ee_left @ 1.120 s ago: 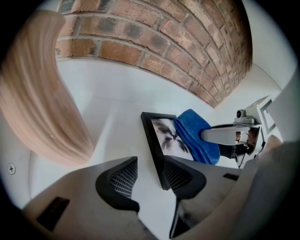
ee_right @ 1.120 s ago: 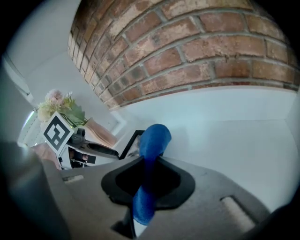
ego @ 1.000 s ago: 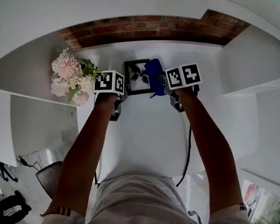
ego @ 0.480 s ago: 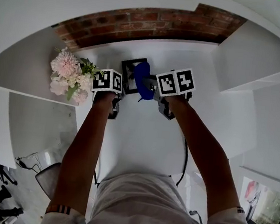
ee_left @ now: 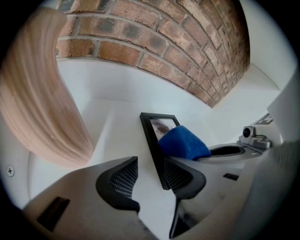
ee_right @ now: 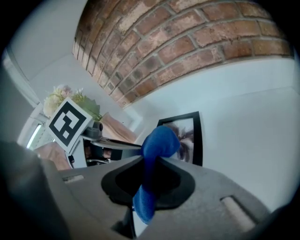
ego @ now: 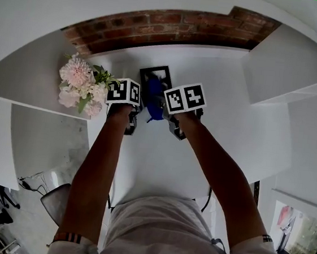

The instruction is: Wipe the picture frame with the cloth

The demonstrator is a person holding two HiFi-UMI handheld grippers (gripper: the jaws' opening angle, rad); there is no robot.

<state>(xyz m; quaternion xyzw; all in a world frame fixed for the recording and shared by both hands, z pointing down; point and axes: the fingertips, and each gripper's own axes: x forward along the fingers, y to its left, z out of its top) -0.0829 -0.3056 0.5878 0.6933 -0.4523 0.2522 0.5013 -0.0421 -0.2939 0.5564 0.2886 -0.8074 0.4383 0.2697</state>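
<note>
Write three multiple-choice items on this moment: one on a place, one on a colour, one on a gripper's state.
1. In the head view, on which side of the picture frame do the flowers stand?
A. its left
B. its right
C. in front of it, nearer the person

2. What colour is the cloth?
A. white
B. blue
C. red

3. What is the state of the right gripper?
A. open and empty
B. shut on the cloth
C. shut on the picture frame

Answers:
1 A: the flowers show at the frame's left, past the left gripper's marker cube.
2 B: the cloth is blue in all three views.
3 B: in the right gripper view, the jaws pinch the cloth, which bulges out above them.
</note>
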